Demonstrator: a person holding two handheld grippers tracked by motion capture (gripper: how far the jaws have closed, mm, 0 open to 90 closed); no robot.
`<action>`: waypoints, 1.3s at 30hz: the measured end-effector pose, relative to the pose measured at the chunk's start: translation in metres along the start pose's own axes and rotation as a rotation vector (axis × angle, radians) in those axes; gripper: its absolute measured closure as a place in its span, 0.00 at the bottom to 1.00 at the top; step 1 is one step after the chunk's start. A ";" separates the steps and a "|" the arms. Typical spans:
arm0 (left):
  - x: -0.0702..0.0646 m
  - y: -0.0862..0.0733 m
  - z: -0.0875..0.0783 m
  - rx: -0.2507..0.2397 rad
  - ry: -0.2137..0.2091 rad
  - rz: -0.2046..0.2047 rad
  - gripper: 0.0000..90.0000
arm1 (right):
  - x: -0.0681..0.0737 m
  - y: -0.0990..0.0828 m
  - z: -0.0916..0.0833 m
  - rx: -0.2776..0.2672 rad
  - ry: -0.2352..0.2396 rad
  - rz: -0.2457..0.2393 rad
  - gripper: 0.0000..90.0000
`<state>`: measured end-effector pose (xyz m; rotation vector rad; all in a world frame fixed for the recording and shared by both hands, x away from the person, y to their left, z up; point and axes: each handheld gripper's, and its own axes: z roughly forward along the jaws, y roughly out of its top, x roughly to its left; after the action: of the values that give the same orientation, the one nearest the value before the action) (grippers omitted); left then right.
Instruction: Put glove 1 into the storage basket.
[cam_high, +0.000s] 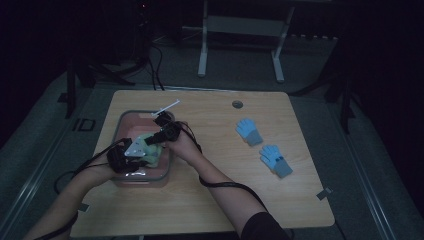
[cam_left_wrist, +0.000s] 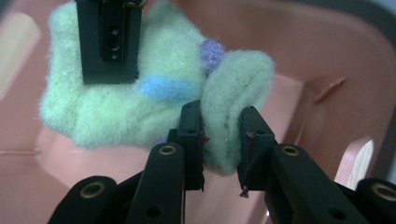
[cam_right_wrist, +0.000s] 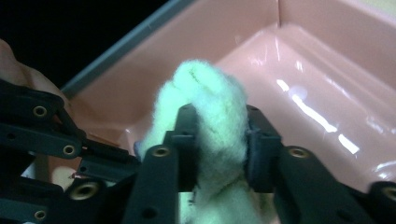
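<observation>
Hanging inside the pink tub, the fuzzy green glove stretches between the left gripper and right gripper, each clamped on one end.

The pink bin's walls hem both tools; right of it the counter lies bare up to two blue gloves.

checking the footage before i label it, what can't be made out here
- High view: the fuzzy green item in the pink bin is dim and covered by both grippers; its kind is unclear.
- Left gripper view: the right gripper's jaw covers part of it.
- Right gripper view: its lower end is cut off.
</observation>
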<state>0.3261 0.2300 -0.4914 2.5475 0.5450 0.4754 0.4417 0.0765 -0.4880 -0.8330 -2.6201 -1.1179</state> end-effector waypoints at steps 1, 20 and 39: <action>0.001 0.000 0.003 0.019 -0.005 0.001 0.83 | 0.000 0.000 0.001 0.007 0.003 0.002 0.69; -0.001 0.017 -0.007 -0.015 -0.003 -0.100 0.44 | 0.009 -0.017 -0.045 -0.068 0.016 -0.058 0.53; -0.031 0.089 -0.010 -0.163 -0.069 -0.093 0.45 | -0.008 -0.064 -0.123 -0.129 -0.037 -0.083 0.53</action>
<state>0.3203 0.1487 -0.4437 2.3623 0.5730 0.3808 0.4059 -0.0504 -0.4433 -0.7820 -2.6589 -1.3171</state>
